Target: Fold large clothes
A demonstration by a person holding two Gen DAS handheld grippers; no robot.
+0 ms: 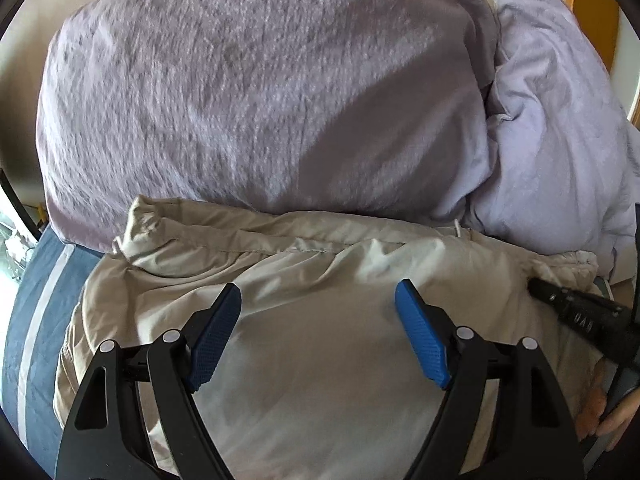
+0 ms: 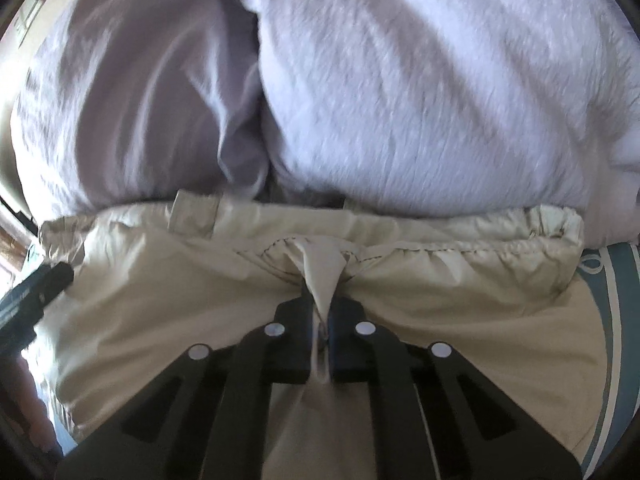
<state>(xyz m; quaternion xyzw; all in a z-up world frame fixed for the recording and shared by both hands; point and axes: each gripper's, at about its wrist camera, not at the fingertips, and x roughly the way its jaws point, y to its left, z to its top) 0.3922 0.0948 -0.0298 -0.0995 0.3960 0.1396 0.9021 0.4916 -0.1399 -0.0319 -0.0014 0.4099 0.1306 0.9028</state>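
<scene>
A beige garment (image 1: pixel 320 344) with an elastic gathered edge lies spread on a bed, filling the lower half of both views. My left gripper (image 1: pixel 318 300) hovers just above its smooth middle, blue pads wide apart, nothing between them. My right gripper (image 2: pixel 322 308) is shut on a pinched fold of the beige garment (image 2: pixel 200 292) just below its gathered hem (image 2: pixel 540 220). The right gripper's black tip (image 1: pixel 576 312) shows at the right edge of the left wrist view; the left gripper's finger (image 2: pixel 40 284) shows at the left of the right wrist view.
Two lilac pillows (image 1: pixel 248 92) (image 2: pixel 440 92) lie pressed against the garment's far edge. A blue bedsheet with pale stripes (image 1: pixel 40 320) (image 2: pixel 616 300) shows at the sides. A hand (image 1: pixel 612 420) grips the right tool at lower right.
</scene>
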